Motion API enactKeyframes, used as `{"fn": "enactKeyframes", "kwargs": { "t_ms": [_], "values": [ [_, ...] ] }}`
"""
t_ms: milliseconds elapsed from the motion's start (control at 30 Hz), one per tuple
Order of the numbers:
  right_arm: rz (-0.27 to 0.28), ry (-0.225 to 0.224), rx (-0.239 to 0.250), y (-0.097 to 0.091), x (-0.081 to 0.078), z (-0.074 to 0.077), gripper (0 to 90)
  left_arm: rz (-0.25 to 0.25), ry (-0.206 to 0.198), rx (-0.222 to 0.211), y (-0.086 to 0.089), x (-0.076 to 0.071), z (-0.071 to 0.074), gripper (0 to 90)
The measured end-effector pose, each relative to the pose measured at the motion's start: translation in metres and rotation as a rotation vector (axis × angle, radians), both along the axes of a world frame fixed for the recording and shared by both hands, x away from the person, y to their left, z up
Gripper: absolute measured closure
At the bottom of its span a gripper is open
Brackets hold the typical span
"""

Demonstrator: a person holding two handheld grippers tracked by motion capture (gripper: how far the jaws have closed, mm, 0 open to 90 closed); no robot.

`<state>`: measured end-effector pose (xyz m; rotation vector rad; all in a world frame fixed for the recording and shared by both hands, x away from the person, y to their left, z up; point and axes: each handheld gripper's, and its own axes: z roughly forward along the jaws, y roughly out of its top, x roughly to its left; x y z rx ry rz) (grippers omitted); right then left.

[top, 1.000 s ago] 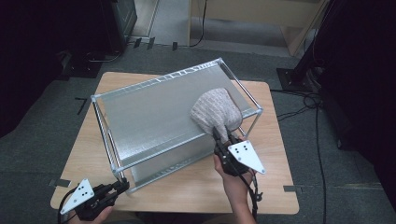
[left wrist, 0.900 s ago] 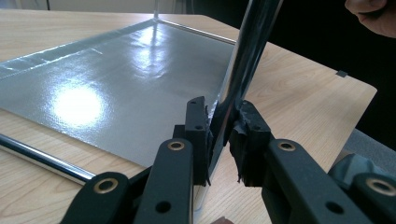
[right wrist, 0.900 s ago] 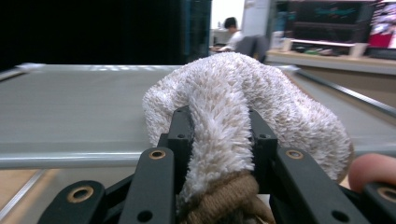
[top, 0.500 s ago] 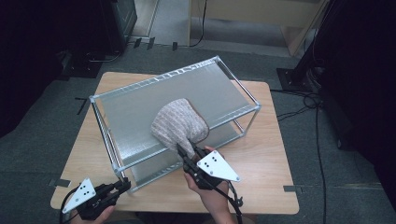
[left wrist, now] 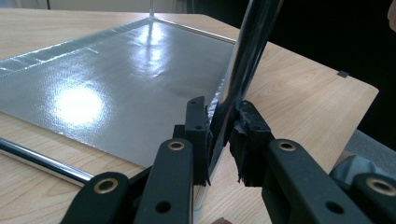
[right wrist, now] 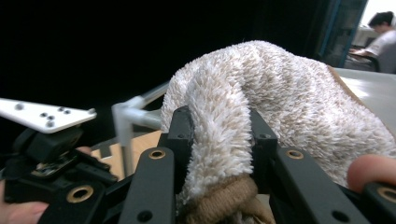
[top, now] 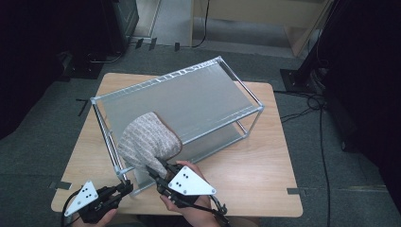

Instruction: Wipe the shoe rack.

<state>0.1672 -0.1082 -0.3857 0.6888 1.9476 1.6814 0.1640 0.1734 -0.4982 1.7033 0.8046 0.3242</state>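
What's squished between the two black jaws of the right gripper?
A fold of the fluffy cloth. The right gripper view shows the right gripper pinching it from both sides, and the high view shows the cloth draped on the rack.

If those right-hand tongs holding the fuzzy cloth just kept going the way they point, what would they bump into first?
Probably the silver top shelf of the metal rack: the right tongs point across it, cloth already lying on it.
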Motion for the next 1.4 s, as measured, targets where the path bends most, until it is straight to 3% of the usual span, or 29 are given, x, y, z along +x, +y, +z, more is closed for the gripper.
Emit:
{"fn": "enactKeyframes", "kwargs": {
  "t_ms": [100,233,600,900,1100,1267,1400],
  "values": [
    [-0.029,-0.040,-0.044,0.001,-0.002,0.001,70.0,-0.002,0.000,0.000,0.000,0.000,0.000,78.1],
    [-0.099,-0.033,-0.058,-0.014,0.005,0.000,70.2,-0.009,0.001,0.005,0.001,0.001,0.000,78.1],
    [-0.355,0.007,-0.037,-0.085,0.030,-0.007,70.3,-0.006,-0.004,0.014,0.000,0.000,0.000,78.3],
    [-0.590,0.072,0.004,-0.150,0.047,-0.022,70.5,-0.007,-0.004,0.017,0.001,0.000,0.000,78.3],
    [-0.715,0.111,0.016,-0.180,0.050,-0.035,70.6,-0.007,-0.003,0.020,0.001,0.000,0.000,78.3],
    [-0.814,0.169,0.050,-0.202,0.054,-0.047,70.7,-0.006,-0.004,0.017,0.001,0.000,0.000,78.3],
    [-0.853,0.236,-0.002,-0.209,0.058,-0.065,70.9,-0.009,-0.002,0.013,0.001,0.000,0.000,78.3]
  ]
}}
